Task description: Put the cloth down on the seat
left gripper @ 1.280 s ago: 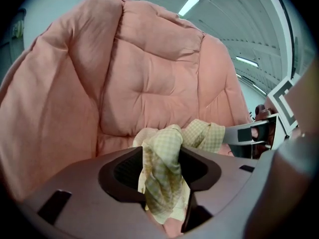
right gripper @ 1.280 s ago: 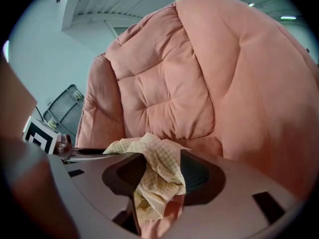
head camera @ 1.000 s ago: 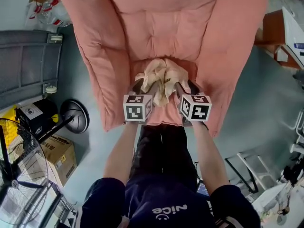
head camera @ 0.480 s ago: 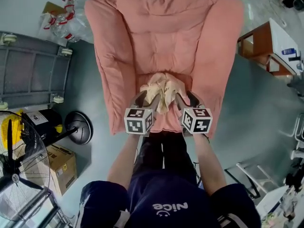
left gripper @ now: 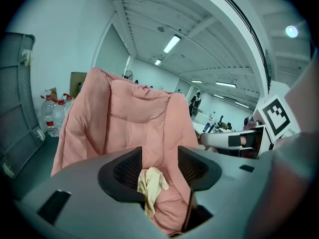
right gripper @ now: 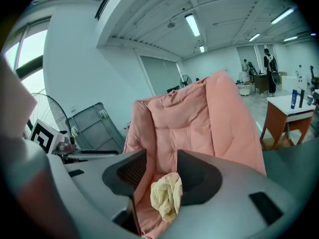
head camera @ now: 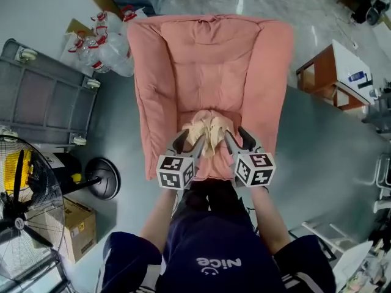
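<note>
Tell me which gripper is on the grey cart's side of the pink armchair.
The left gripper, nearest the grey wheeled cart; the right gripper sits toward the white-topped wooden table.

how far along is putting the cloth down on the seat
Done, by the look of it: the cloth lies bunched on the pink seat. In hand: nothing, since the left claw and right claw both stand open, neither pinching the cloth. Left: probably only drawing the claws away.
</note>
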Action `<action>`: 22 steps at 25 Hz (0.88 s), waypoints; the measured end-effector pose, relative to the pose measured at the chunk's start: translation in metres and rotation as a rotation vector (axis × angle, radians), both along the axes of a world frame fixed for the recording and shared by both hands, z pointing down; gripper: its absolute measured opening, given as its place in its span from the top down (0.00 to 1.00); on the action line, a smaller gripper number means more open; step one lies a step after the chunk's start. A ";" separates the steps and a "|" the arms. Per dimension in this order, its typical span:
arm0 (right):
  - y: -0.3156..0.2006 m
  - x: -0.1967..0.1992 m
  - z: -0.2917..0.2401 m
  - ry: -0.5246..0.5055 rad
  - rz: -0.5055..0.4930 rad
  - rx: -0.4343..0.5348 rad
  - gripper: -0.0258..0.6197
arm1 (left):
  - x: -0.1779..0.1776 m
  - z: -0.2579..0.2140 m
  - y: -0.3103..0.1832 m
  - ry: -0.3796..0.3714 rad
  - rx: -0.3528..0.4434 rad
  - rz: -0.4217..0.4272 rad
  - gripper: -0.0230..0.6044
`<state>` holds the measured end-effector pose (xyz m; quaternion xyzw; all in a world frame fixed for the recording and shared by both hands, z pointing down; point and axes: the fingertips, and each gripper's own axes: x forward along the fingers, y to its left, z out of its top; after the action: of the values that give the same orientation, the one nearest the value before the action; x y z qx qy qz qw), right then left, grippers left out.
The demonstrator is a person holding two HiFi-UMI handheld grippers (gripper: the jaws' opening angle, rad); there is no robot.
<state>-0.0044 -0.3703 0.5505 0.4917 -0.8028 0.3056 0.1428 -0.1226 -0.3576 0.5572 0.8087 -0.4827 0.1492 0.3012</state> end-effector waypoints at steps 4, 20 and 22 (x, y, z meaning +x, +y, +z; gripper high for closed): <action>0.016 -0.003 -0.038 0.004 -0.006 0.063 0.66 | -0.004 -0.037 0.017 0.013 0.051 0.012 0.59; 0.081 0.013 -0.164 0.022 0.005 0.319 0.66 | -0.005 -0.158 0.076 0.030 0.261 0.020 0.58; 0.089 0.018 -0.174 0.025 0.017 0.352 0.66 | -0.006 -0.166 0.082 0.034 0.288 0.015 0.58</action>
<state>0.0137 -0.2810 0.3766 0.5197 -0.8378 0.1554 0.0617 -0.1285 -0.2759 0.3910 0.8495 -0.4879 0.0672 0.1891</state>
